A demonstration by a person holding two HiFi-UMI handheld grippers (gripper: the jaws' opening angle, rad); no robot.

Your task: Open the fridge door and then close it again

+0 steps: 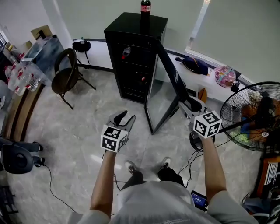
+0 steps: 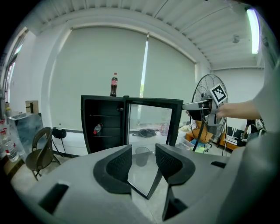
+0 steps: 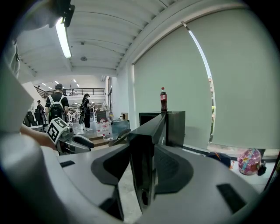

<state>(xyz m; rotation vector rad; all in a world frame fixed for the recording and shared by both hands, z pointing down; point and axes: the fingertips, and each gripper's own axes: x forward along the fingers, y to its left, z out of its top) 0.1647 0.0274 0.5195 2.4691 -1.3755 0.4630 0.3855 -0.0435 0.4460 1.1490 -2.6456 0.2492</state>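
Observation:
The black fridge (image 1: 135,57) stands against the far wall with a cola bottle (image 1: 145,6) on its top. Its glass door (image 1: 164,87) is swung out toward me. My right gripper (image 1: 186,104) is at the door's free upper edge, and in the right gripper view the dark door frame (image 3: 142,144) fills the gap between both pads. My left gripper (image 1: 124,117) hangs open over the floor in front of the fridge, nothing between its fingers (image 2: 118,166). The left gripper view shows the fridge (image 2: 103,127) with its shelves and the door (image 2: 151,127) beyond the jaws.
A dark chair (image 1: 65,74) stands left of the fridge. A large floor fan (image 1: 253,116) is close by my right arm. Bags (image 1: 195,64) lie on the window ledge behind the door. Cables run over the floor near my feet.

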